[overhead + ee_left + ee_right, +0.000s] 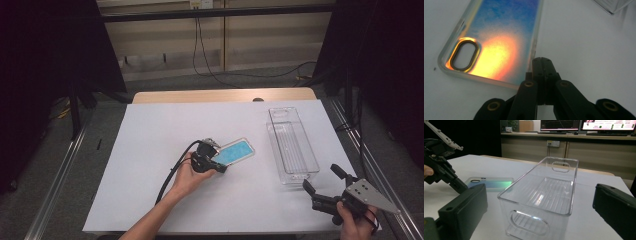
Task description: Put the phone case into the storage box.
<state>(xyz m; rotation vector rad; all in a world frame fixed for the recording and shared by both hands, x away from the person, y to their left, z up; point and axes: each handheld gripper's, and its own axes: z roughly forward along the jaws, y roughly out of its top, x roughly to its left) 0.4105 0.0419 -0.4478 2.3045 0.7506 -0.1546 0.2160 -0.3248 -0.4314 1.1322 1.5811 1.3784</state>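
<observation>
Left gripper (218, 166), jaws shut empty, touches the phone case (235, 151) edge. Right gripper (322, 184), jaws wide, waits at the clear bin's (292, 145) five o'clock. Next: open, grasp case.

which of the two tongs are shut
The left tongs, tips pressed together at the edge of the phone case. The right tongs gape wide before the clear bin.

left gripper (218, 167): jaws pressed together, tips low at the surface | right gripper (320, 179): jaws spread wide, held level
</observation>
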